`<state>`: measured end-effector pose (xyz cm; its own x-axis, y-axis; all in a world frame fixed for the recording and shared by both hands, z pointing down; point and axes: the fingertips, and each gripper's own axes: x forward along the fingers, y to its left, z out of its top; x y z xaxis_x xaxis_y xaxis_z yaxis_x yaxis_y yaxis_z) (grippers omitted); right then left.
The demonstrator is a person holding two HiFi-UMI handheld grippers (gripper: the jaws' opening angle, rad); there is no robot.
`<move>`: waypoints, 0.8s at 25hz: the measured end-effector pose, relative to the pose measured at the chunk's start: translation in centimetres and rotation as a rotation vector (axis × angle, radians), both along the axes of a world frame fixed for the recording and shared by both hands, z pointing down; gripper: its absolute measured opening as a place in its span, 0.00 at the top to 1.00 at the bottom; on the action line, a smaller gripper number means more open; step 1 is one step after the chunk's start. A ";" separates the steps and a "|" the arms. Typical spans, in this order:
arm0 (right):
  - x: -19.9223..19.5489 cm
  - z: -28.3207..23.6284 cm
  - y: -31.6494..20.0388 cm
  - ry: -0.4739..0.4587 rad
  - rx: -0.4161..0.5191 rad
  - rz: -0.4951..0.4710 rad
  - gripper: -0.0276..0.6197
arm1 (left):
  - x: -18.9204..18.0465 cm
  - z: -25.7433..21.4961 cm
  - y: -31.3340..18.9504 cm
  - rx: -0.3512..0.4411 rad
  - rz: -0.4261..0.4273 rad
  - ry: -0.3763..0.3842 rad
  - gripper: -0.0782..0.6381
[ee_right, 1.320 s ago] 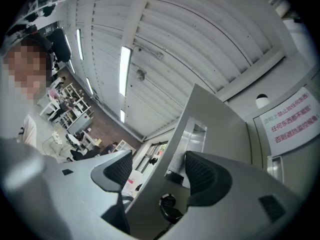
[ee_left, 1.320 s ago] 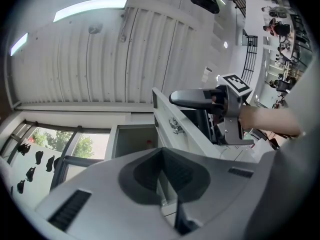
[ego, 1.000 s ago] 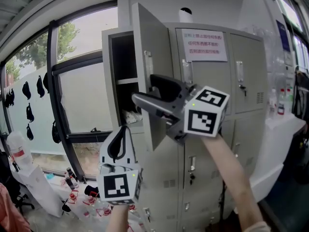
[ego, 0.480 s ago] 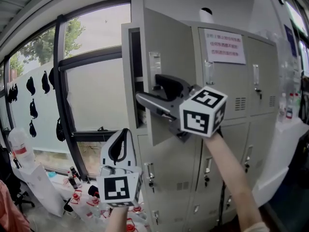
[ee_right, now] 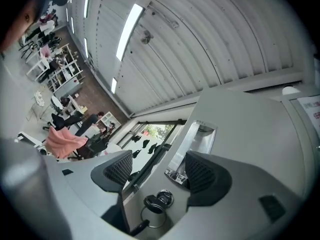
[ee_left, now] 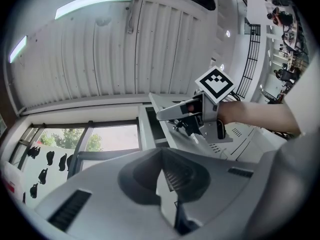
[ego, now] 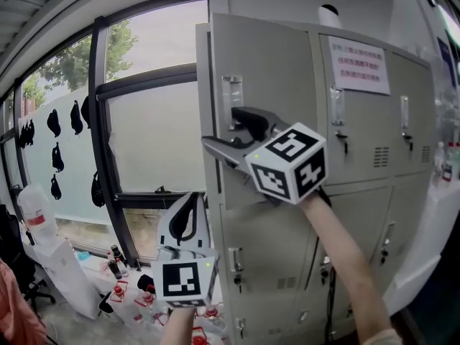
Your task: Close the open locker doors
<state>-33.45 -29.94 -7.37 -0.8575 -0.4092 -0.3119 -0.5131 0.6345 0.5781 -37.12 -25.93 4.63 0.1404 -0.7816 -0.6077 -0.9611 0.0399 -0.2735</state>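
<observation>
The grey locker's top-left door (ego: pixel 269 63) stands almost shut, with only a thin dark slit showing at its left edge. My right gripper (ego: pixel 219 129) is open and lies against the door's face, just below the label holder (ego: pixel 232 95). In the right gripper view its jaws (ee_right: pixel 159 170) straddle the door's lock and its key on a ring (ee_right: pixel 159 200), without closing on anything. My left gripper (ego: pixel 185 218) hangs lower and to the left, away from the locker. Its jaws (ee_left: pixel 162 171) are shut with nothing between them.
The other locker doors (ego: pixel 359 128) are shut, each with its own latch. A white notice (ego: pixel 358 65) hangs on the upper middle door. A dark-framed window (ego: pixel 104 121) stands left of the locker. Bottles and clutter (ego: pixel 118 264) lie on the floor below it.
The top-left door has swung from wide open, with its shelves showing, to almost shut. My right gripper has moved along with it. The left gripper has stayed low.
</observation>
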 end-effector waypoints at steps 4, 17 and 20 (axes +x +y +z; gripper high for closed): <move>-1.3 0.0 -2.4 0.019 -0.013 0.090 0.48 | -1.1 0.7 -1.2 -0.013 -0.004 0.015 0.88; -3.6 -0.1 -9.2 0.010 -0.022 0.282 0.48 | -4.1 2.7 -3.7 -0.062 -0.018 0.014 0.88; -3.7 -0.1 -9.6 0.005 0.025 0.328 0.48 | -4.3 3.1 -4.2 -0.071 -0.020 0.011 0.88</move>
<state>-37.19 -39.52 -7.48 -0.6825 -0.6563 -0.3216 -0.6849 0.4209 0.5947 -41.42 -30.18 7.76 0.1174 -0.8252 -0.5524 -0.9633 0.0405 -0.2652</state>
